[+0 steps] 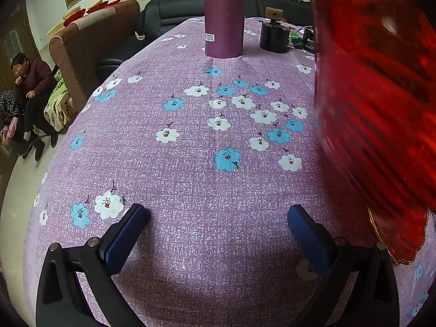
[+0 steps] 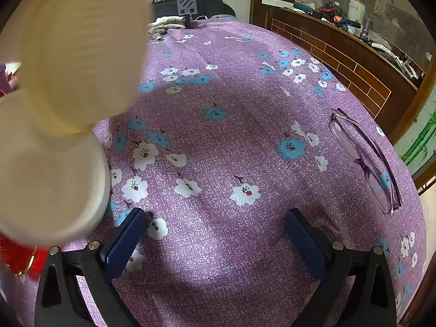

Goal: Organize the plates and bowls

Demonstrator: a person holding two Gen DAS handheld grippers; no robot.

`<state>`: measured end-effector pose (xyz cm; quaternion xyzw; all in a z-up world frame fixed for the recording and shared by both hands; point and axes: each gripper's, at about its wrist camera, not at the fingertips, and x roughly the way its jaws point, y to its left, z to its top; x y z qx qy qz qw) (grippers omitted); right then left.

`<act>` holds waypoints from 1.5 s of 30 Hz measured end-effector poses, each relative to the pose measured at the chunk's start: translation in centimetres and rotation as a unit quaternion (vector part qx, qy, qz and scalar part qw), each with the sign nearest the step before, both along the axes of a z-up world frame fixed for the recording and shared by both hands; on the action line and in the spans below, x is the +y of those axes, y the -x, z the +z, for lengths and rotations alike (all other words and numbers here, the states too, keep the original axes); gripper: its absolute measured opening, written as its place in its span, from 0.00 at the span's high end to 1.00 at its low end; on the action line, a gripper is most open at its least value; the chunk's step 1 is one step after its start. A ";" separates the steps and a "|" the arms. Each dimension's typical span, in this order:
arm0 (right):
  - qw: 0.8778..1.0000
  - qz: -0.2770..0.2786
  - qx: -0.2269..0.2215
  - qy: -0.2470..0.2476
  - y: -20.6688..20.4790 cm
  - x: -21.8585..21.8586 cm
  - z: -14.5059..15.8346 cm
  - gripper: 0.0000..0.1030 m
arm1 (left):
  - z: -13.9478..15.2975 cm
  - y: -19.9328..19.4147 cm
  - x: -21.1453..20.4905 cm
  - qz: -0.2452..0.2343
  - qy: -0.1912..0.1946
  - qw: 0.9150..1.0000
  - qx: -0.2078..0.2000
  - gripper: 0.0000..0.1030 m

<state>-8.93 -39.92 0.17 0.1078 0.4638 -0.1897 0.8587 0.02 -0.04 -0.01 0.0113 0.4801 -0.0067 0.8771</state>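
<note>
red plate R of left gripper

Black sofa, brown armchair, brick-patterned counter, white walls.

Setting: a lived-in home, living or dining room. Evidence: surface covered by a purple cloth printed with blue and white flowers. At 10 o'clock in the left wrist view, a brown sofa; at 12, a black leather sofa. A person sits at 9 o'clock. Right wrist view: eyeglasses lie on the cloth at 3 o'clock; a cluttered wooden sideboard at 1 to 2 o'clock.
</note>
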 end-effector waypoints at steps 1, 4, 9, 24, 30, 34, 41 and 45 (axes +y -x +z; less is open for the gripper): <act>1.000 0.000 0.000 0.000 0.0 0.0 0.0 0.01 | 0.0 0.0 0.0 0.000 0.003 1.000 -0.002 0.00; 1.000 0.000 0.000 0.000 0.1 0.0 0.1 0.01 | 0.0 0.0 0.1 0.000 0.002 1.000 -0.002 0.00; 1.000 0.000 -0.001 0.002 0.2 0.3 0.2 0.01 | 0.0 0.0 0.0 0.001 0.001 1.000 -0.002 0.00; 1.000 0.000 0.000 0.001 0.2 0.2 0.1 0.01 | 0.0 0.0 0.0 0.000 -0.001 1.000 -0.002 0.00; 1.000 0.000 0.000 0.001 0.1 0.3 0.2 0.01 | 0.0 0.0 0.0 0.000 -0.001 1.000 -0.002 0.00; 1.000 0.000 0.000 0.001 0.2 0.3 0.2 0.01 | 0.0 -0.1 0.2 0.000 -0.001 1.000 -0.002 0.00; 1.000 0.000 0.000 0.001 0.2 0.4 0.2 0.01 | 0.1 -0.1 0.1 0.000 -0.001 1.000 -0.002 0.00; 1.000 0.000 0.000 0.001 0.2 0.3 0.2 0.01 | -0.1 0.1 -0.1 0.000 -0.001 1.000 -0.002 0.00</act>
